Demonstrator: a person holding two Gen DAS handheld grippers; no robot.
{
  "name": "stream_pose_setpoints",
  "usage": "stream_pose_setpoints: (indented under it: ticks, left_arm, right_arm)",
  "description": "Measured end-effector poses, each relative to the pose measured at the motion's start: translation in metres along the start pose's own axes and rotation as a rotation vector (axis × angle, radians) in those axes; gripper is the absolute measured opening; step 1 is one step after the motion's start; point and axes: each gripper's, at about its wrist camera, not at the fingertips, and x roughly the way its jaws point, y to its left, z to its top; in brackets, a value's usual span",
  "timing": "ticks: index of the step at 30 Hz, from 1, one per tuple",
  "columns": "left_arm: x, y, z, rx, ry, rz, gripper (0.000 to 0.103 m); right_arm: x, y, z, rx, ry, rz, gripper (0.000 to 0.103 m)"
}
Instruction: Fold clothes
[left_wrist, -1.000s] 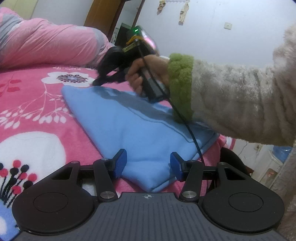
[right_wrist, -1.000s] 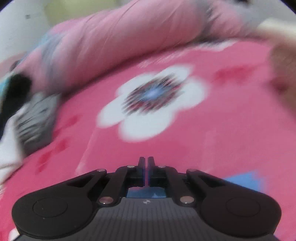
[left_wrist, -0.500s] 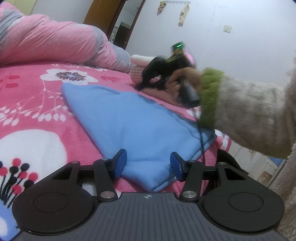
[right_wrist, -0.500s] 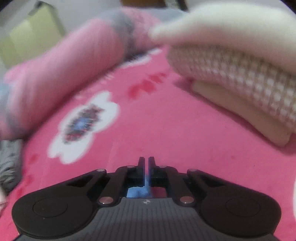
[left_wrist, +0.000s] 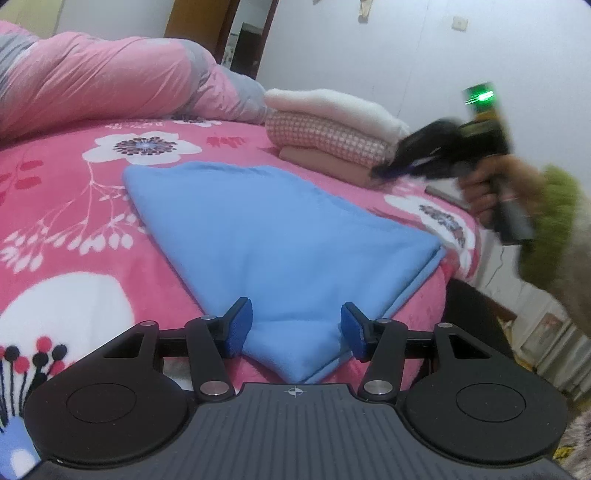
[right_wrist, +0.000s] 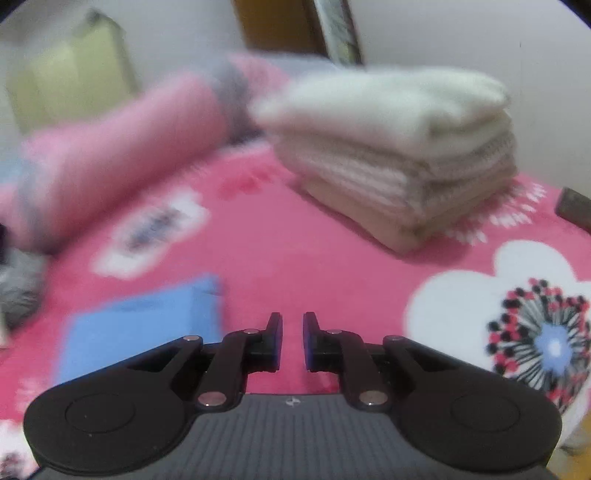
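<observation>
Blue garment (left_wrist: 280, 236) lies folded flat on the pink bedspread (left_wrist: 74, 206), near the folded stack (right_wrist: 399, 147); left gripper (left_wrist: 296, 325) wide apart at its near corner, right gripper (right_wrist: 292, 338) slightly apart, empty — looks like fold finished or mid-refold, can't tell.

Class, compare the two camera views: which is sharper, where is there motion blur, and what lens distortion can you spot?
Left wrist view: mostly sharp, the blue cloth crisp; only the right hand-held gripper and the hand holding it smear with motion; fisheye curves the bed edge. Right wrist view: blurred nearly throughout, especially the stack of folded clothes and pink duvet; its own fingers stay sharp; dark vignette corners.
</observation>
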Motion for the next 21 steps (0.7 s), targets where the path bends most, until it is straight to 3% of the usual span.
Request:
stream_pose_setpoints:
  ticks: [8,12,14,18,21]
  left_arm:
    - [-0.007,-0.014,0.001,0.063,0.031,0.092,0.055]
    - [-0.026,-0.016,0.005,0.071,0.014,0.154,0.055]
    - [-0.031,-0.017,0.01,0.077,-0.006,0.159,0.055]
    - [-0.023,-0.026,0.016,0.104,-0.013,0.152,0.055]
    - [-0.008,-0.032,0.003,0.133,0.038,0.175,0.055]
  right_arm:
    - [-0.035,0.018,-0.071,-0.194,0.063,0.133,0.012]
    - [-0.083,0.0,-0.067,-0.094,-0.001,-0.007,0.014]
    - [-0.099,0.014,-0.063,-0.144,-0.061,0.009,0.014]
    - [-0.087,0.055,-0.066,-0.21,-0.08,0.171,0.014]
    - [-0.057,0.075,-0.088,-0.344,0.021,0.159,0.013]
